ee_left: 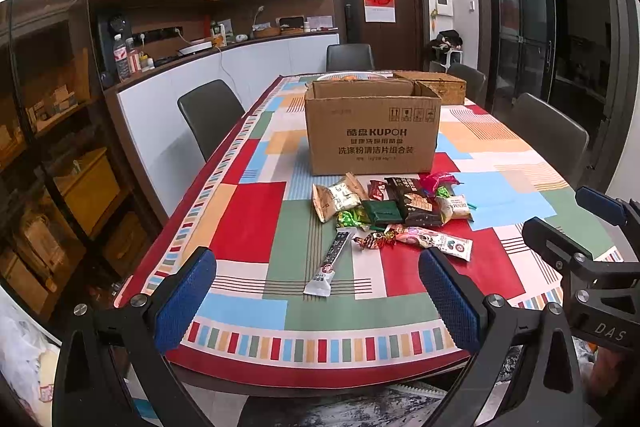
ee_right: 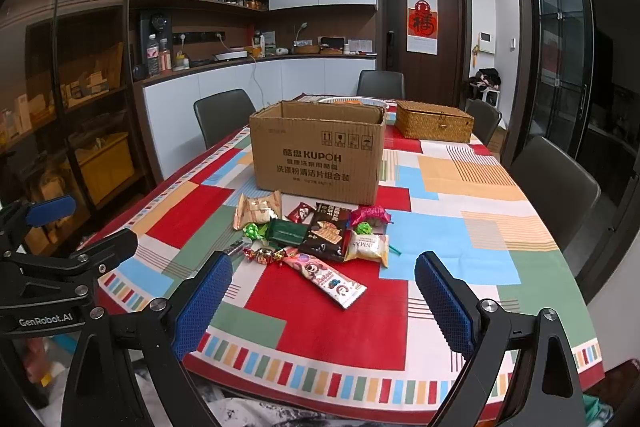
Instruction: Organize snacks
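A pile of wrapped snacks (ee_left: 394, 213) (ee_right: 320, 235) lies on the patterned tablecloth in front of an open cardboard box (ee_left: 372, 129) (ee_right: 318, 151). A long slim sachet (ee_left: 330, 263) points toward me from the pile's left side. A pink bar wrapper (ee_right: 324, 277) lies nearest in the right wrist view. My left gripper (ee_left: 318, 297) hovers open over the near table edge, with nothing between its blue pads. My right gripper (ee_right: 324, 301) is open too, empty, near the table's front edge. Each gripper shows at the side of the other's view.
A woven lidded basket (ee_right: 434, 121) (ee_left: 440, 85) stands behind the box at the right, with a white dish (ee_right: 354, 101) partly hidden beyond the box. Grey chairs (ee_left: 210, 117) (ee_right: 554, 187) line both table sides. Cabinets and a counter run along the left wall.
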Action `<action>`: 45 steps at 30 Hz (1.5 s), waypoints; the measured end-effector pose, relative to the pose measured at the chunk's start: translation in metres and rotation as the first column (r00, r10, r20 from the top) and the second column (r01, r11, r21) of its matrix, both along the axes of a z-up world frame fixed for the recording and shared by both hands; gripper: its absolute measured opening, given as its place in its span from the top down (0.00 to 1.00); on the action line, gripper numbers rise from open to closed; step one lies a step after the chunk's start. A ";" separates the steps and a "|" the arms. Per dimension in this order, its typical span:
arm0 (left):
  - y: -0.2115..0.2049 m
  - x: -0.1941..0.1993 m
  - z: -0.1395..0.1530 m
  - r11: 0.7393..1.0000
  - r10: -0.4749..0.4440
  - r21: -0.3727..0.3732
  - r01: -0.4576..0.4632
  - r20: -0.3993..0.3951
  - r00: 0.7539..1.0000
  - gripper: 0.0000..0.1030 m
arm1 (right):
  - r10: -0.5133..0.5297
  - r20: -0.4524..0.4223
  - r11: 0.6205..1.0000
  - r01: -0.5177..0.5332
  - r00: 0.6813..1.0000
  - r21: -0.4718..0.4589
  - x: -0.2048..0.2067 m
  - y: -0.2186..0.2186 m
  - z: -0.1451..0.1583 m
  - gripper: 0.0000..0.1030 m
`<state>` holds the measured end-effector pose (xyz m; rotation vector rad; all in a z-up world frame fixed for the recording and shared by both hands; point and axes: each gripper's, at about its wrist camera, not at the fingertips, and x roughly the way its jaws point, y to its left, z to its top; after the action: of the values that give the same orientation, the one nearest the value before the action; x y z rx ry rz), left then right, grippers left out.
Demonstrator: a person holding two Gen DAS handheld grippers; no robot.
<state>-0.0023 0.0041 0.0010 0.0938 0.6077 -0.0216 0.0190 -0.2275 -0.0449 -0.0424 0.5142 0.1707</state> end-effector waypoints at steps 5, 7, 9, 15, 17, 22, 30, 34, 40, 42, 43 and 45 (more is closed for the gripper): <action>0.000 0.000 0.000 1.000 -0.001 0.000 0.001 0.000 1.000 0.00 | 0.000 0.000 1.000 0.000 1.000 0.000 0.000 0.000 0.000 0.09; 0.000 0.000 0.000 1.000 0.000 0.000 0.000 0.000 1.000 0.00 | 0.000 0.001 1.000 0.000 1.000 0.000 0.000 0.000 0.000 0.09; 0.000 0.000 -0.001 1.000 -0.002 -0.002 0.002 -0.003 1.000 0.00 | 0.000 0.000 1.000 0.000 1.000 -0.001 0.000 0.000 0.000 0.09; -0.001 0.000 -0.001 1.000 -0.003 -0.001 0.003 -0.003 1.000 0.00 | -0.001 0.004 1.000 0.001 1.000 -0.002 0.000 0.002 -0.003 0.09; -0.002 0.000 -0.001 1.000 -0.004 0.000 0.004 -0.003 1.000 0.00 | 0.000 0.004 1.000 0.000 1.000 -0.003 0.001 0.002 -0.003 0.09; -0.002 0.000 0.000 1.000 -0.005 0.000 0.005 -0.001 1.000 0.00 | -0.001 0.004 1.000 0.001 1.000 -0.002 0.000 0.002 -0.002 0.09; -0.002 0.000 -0.001 1.000 -0.004 0.000 0.004 -0.002 1.000 0.00 | 0.000 0.003 1.000 0.000 1.000 -0.003 0.000 0.002 -0.003 0.09; -0.002 0.000 -0.001 1.000 -0.004 0.000 0.004 -0.002 1.000 0.00 | -0.001 0.004 1.000 0.001 1.000 -0.003 0.001 0.002 -0.003 0.09; -0.003 0.001 -0.002 1.000 -0.005 -0.002 0.005 -0.007 1.000 0.00 | -0.001 0.000 1.000 0.001 1.000 -0.004 0.001 0.003 -0.004 0.09; -0.002 0.003 -0.004 1.000 -0.005 -0.004 0.005 -0.014 1.000 0.00 | 0.000 -0.001 1.000 0.000 1.000 -0.004 0.001 0.003 -0.005 0.09; -0.001 0.004 -0.005 1.000 -0.005 -0.005 0.005 -0.019 1.000 0.00 | 0.000 -0.003 1.000 0.000 1.000 -0.006 0.002 0.003 -0.005 0.09; 0.001 0.007 -0.008 1.000 -0.004 -0.008 0.003 -0.031 1.000 0.00 | 0.000 -0.012 1.000 0.000 1.000 -0.010 0.005 0.004 -0.008 0.09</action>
<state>0.0049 0.0050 -0.0066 0.0873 0.6389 -0.0288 0.0237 -0.2237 -0.0530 -0.0513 0.5269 0.1686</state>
